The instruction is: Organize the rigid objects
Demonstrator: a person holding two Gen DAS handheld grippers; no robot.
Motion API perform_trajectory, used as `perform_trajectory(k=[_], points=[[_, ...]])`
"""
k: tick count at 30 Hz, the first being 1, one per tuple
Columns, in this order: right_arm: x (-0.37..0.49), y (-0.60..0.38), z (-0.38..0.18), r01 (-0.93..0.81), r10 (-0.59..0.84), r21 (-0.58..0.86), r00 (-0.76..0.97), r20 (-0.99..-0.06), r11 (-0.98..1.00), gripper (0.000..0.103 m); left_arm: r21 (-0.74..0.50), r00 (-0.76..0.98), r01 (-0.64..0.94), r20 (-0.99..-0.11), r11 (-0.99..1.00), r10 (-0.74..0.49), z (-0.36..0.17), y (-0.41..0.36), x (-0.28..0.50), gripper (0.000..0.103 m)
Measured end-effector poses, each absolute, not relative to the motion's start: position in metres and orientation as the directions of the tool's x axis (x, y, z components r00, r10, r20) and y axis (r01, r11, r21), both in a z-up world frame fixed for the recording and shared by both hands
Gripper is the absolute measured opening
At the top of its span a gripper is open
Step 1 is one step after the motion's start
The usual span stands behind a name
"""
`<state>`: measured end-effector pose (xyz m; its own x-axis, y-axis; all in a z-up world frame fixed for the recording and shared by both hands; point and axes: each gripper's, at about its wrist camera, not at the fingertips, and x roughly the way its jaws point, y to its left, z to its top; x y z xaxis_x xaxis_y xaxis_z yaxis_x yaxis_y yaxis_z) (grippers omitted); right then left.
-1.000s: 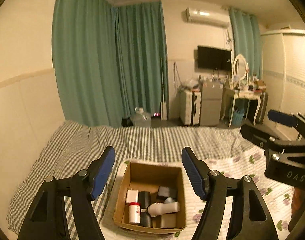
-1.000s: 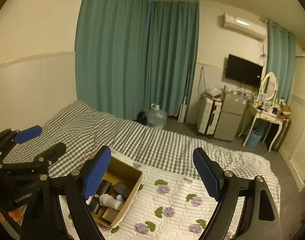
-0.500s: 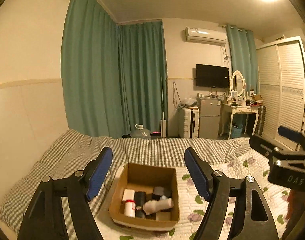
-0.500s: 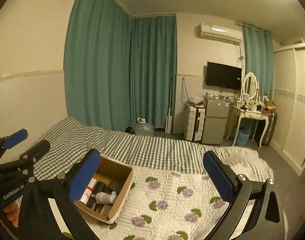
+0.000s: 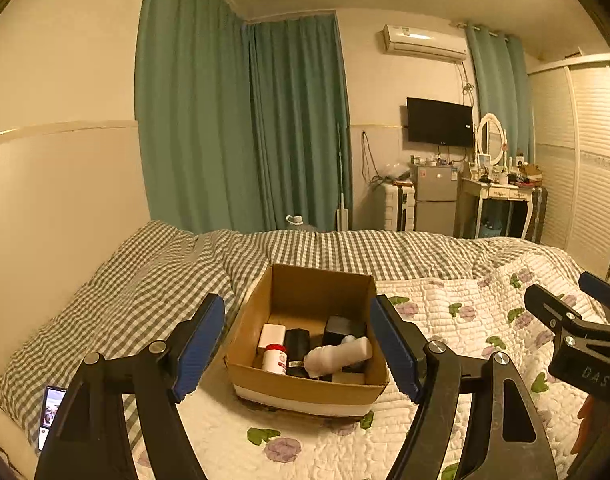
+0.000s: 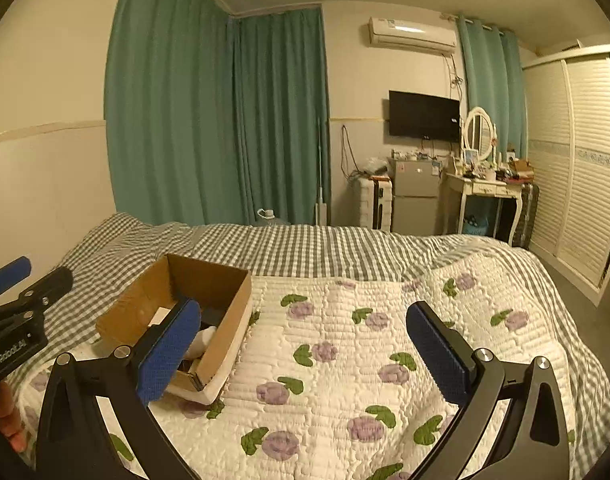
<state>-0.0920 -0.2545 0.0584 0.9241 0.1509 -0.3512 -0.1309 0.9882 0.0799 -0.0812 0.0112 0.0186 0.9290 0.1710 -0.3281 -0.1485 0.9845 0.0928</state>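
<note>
Left wrist view: an open brown cardboard box (image 5: 305,360) is seen on the floral quilted bed (image 5: 465,320), toward its left side beside the checked cover. Small rigid items are gathered inside, among them a white tube (image 5: 337,356), a red-capped white bottle (image 5: 275,358) and a black cylinder (image 5: 297,346). No loose items are seen on the quilt. Whether sorting is finished or unpacking is due cannot be settled. The left hand-held gripper (image 5: 297,344) and the right hand-held gripper (image 6: 305,356) are spread wide, holding nothing. "DAS" and "GenRobot.AI" are read on the gripper bodies; bottle labels are illegible.
</note>
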Motion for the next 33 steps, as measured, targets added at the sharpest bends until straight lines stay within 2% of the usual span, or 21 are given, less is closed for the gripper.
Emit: perform_trajectory(k=[33], points=[[-0.0915,-0.2477,0.0497,-0.121,0.143,0.081,0.907,-0.395,0.989,0.103,0.092,0.919,-0.120,-0.367,0.988,0.146,0.0133,0.0077,-0.0823,0.078]])
